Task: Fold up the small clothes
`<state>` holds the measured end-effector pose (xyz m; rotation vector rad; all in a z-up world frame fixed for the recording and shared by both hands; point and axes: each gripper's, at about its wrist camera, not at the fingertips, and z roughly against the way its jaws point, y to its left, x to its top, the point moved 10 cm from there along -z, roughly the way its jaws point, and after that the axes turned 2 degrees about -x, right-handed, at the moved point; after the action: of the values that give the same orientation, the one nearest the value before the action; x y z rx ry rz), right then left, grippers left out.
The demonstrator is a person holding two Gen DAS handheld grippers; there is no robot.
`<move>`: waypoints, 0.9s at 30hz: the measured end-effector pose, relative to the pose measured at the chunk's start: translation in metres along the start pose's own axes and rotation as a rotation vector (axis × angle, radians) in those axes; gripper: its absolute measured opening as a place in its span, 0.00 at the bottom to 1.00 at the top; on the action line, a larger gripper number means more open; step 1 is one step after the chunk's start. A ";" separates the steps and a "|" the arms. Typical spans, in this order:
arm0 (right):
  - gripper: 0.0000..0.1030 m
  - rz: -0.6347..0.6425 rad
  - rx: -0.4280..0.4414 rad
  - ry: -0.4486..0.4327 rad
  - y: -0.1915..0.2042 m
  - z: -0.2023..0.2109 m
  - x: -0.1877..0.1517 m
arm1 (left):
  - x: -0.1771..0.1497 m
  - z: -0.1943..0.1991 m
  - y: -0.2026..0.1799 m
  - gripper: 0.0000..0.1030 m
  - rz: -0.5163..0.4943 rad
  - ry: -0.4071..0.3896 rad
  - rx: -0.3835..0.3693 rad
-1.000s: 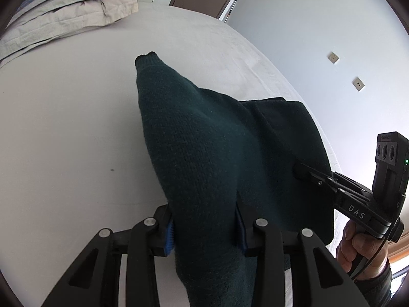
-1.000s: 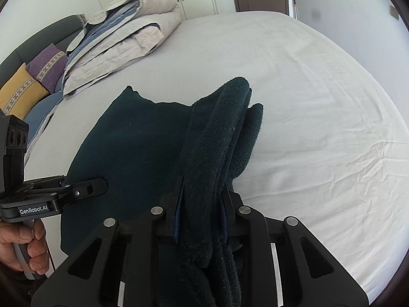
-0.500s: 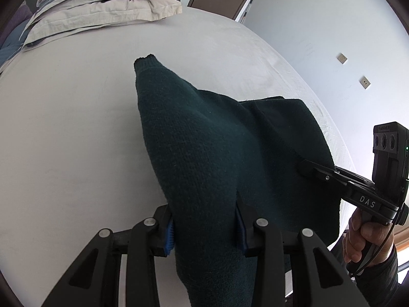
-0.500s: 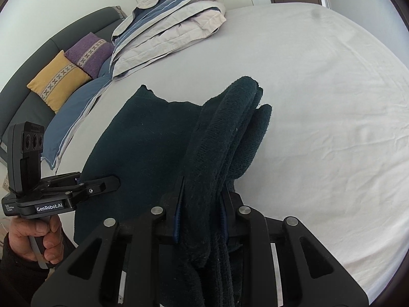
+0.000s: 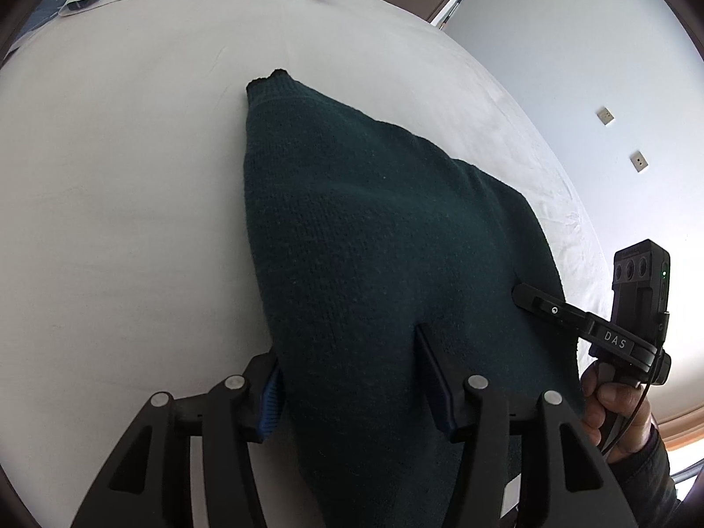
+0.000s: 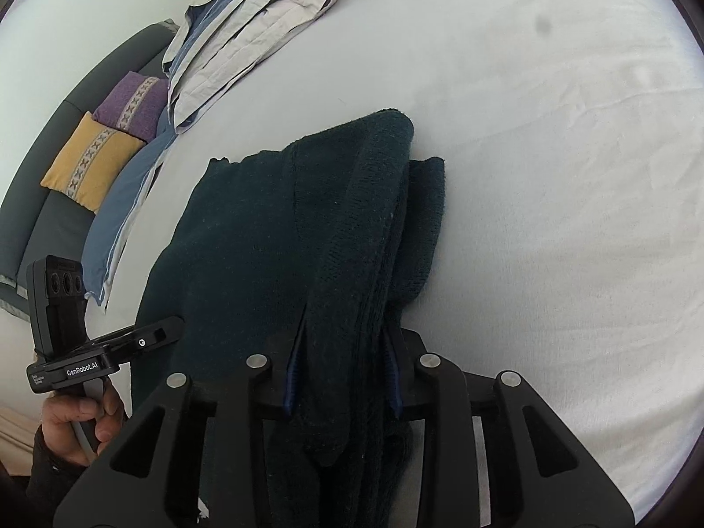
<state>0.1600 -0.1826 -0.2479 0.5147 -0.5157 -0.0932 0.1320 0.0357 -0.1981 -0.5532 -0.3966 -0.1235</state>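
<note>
The dark green knitted sweater (image 5: 374, 237) was spread on the white bed sheet (image 5: 110, 176), with its near edge raised between the two pairs of tongs. In the left wrist view, the left gripper (image 5: 352, 378) was seen with its jaws opening: the knit still lay between the blue-lined pads (image 5: 269, 405), touching the left one, while the right one stood against a fold of the fabric; whether it still pressed could not be told. In the right wrist view, the right gripper (image 6: 343, 378) was seen with its jaws opening too, yet a thick bunched fold of the sweater was still pinched between both pads.

Only the left wrist view showed the sweater's pointed far corner, the pale wall with two small wall plates (image 5: 606, 115), and the right hand (image 5: 616, 409) wrapped around its black handle beside the garment's right edge. Only the right wrist view showed the layered folded edge of the knit, the stacked grey and blue folded bedding (image 6: 255, 22), the dark grey sofa (image 6: 26, 229) bearing a yellow cushion (image 6: 90, 160) and a purple cushion (image 6: 132, 105), and the left hand (image 6: 79, 422) gripping its handle at the garment's left edge.
</note>
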 end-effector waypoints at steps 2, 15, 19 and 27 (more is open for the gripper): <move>0.30 -0.022 0.033 0.005 -0.005 -0.002 0.005 | -0.001 0.001 0.001 0.59 0.007 -0.006 -0.002; 0.46 0.026 0.135 -0.124 0.048 0.100 -0.014 | -0.012 0.016 0.005 0.65 0.036 -0.064 0.043; 0.42 -0.029 0.104 0.004 0.030 0.049 -0.051 | -0.013 0.016 0.010 0.68 0.040 -0.067 0.040; 0.33 -0.138 0.231 -0.105 0.005 0.061 -0.053 | -0.016 0.039 0.003 0.68 0.010 -0.143 0.071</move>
<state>0.0835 -0.1941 -0.2234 0.7742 -0.5971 -0.1946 0.1050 0.0592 -0.1754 -0.4952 -0.5357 -0.0598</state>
